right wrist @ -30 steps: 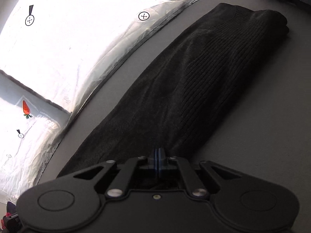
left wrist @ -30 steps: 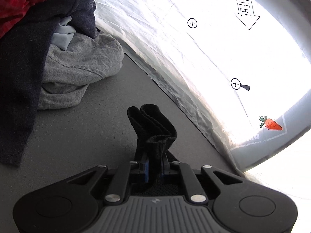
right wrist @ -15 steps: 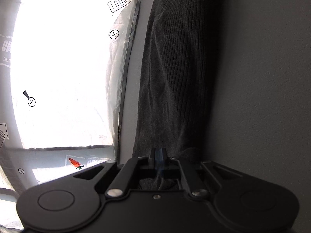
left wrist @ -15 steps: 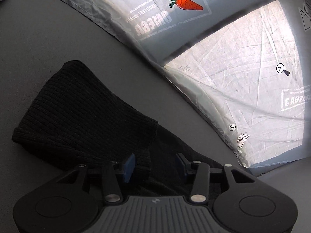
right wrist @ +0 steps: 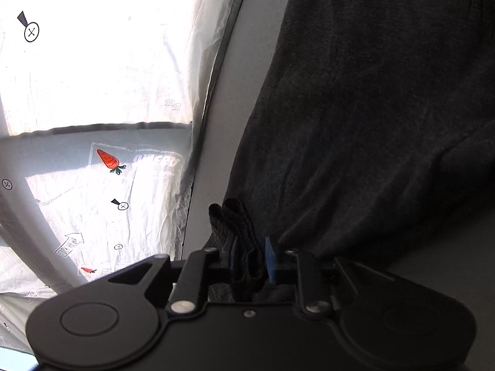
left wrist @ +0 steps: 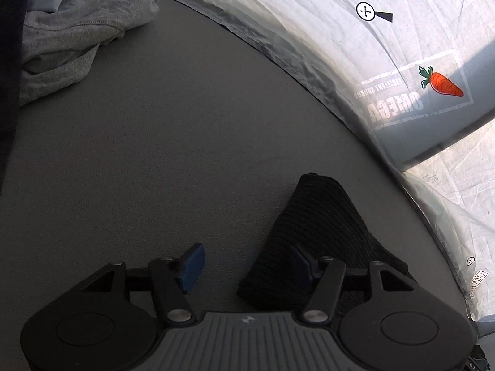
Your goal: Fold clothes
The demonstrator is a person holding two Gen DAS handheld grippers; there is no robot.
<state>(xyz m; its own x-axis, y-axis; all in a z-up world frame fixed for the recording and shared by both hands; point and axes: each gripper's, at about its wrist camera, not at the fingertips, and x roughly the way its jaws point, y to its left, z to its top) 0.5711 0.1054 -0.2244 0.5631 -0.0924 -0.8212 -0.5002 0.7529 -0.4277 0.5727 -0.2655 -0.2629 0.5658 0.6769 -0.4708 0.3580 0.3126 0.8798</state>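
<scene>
The left tool stands released, its jaws having just been opening: the blue pads are wide apart over the grey worktop, the left pad over bare surface and the right one in front of the edge of the black knit, with nothing pressed between them. From this view the folded end of the knit lies flat on the worktop, near its edge and just beside the crinkled plastic sheet that hangs along that edge, printed with a carrot and crosshair marks. At the far left corner sits a heap of other clothes, a grey garment in front and darker cloth beside it, well apart from the knit. The right tool has also just been parting its jaws; a bunched, ribbed fold of the knit stands up between its blue pads, and a narrow gap shows beside the right pad, so the cloth sits between the jaws without being squeezed. Past that fold, the body of the knit stretches away along the worktop in the right wrist view, parallel to the plastic sheet and apart from it by a strip of bare surface.
</scene>
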